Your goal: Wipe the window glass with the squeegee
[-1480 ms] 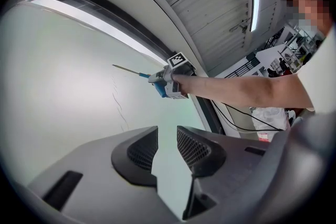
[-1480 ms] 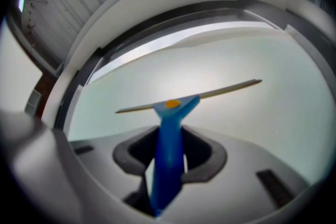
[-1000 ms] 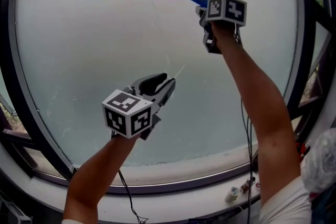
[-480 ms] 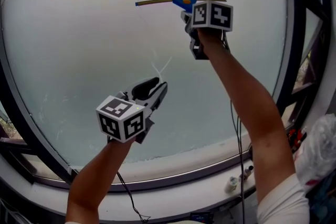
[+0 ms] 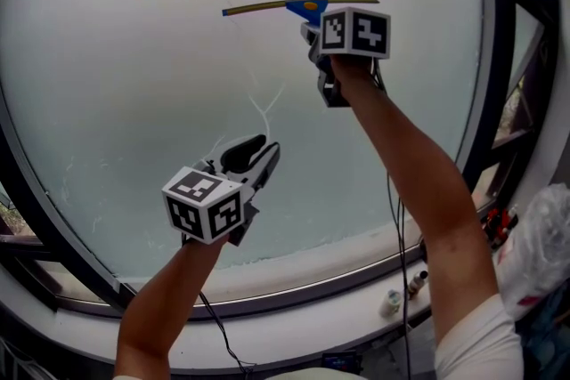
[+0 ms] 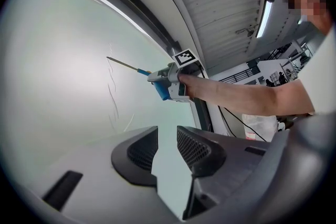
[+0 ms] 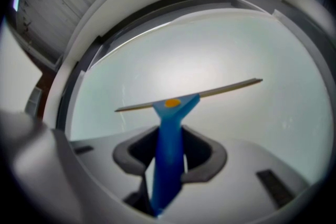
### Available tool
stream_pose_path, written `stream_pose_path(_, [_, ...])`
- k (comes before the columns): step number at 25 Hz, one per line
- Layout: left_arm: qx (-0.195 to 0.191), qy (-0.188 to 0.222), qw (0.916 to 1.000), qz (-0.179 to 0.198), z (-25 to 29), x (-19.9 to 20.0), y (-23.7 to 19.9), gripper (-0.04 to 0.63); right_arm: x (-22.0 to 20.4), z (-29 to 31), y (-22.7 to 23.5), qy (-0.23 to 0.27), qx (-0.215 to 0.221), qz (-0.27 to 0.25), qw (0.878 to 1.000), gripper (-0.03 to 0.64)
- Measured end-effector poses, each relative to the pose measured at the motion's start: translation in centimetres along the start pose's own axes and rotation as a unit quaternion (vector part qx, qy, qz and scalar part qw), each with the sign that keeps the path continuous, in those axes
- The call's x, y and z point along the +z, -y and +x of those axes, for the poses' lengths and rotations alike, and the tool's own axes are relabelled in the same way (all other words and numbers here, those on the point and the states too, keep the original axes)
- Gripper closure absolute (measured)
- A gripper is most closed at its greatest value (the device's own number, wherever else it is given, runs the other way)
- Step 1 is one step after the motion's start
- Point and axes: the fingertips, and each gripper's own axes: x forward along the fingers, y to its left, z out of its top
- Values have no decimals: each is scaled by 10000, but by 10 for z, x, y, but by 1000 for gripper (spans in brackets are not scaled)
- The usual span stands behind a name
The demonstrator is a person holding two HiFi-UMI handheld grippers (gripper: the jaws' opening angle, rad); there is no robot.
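Note:
The squeegee (image 5: 267, 7) has a blue handle and a long thin blade, which lies nearly level against the frosted window glass (image 5: 125, 76) high up. My right gripper (image 5: 313, 28) is shut on the blue handle (image 7: 168, 149), and the blade (image 7: 210, 89) spans the glass ahead of it. My left gripper (image 5: 264, 149) hangs lower and to the left, in front of the glass. Its jaws stand open with nothing between them (image 6: 167, 139). From there the squeegee (image 6: 126, 65) and the right gripper (image 6: 176, 78) show up to the right. Thin water streaks (image 5: 258, 102) run down the glass below the blade's left end.
A dark window frame (image 5: 503, 76) rings the glass. On the white sill (image 5: 294, 307) below stand two small bottles (image 5: 393, 303). A plastic bag (image 5: 534, 249) sits at the far right, and a cable (image 5: 218, 329) hangs below my left arm.
The right gripper has drawn the squeegee down the glass and a little left, leaving a streak above the blade's left end. The left gripper has sunk slightly, still open.

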Motion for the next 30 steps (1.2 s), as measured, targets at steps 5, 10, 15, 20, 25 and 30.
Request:
stream_pose_path(5, [6,-49,10000,-85,-1,-10,-1,462,-14,-2,1,-64,-32,31,10000,472])
stream_pose_path(10, [11,-77,9998,-191,-3,-19,0,462,-26,-5,2,-103,-44,57,9999,472])
stream_pose_path(15, [-32,-127,9995,-283,-3,-31,6,462,-39,-9,4,-128,-43,92,9999,472])
stream_pose_path(20, [-34,-171,9992,-353,-3,-42,8,462,-52,-12,5,-160,-35,120,9998,472])
stream_pose_path(25, [-25,-218,9987,-458,-3,-51,9,462,-68,-13,7,-238,-35,126,9996,472])
stream_pose_path(30, [-18,-272,9981,-546,-4,-62,9,462,-84,-15,9,-313,-41,124,9994,472])
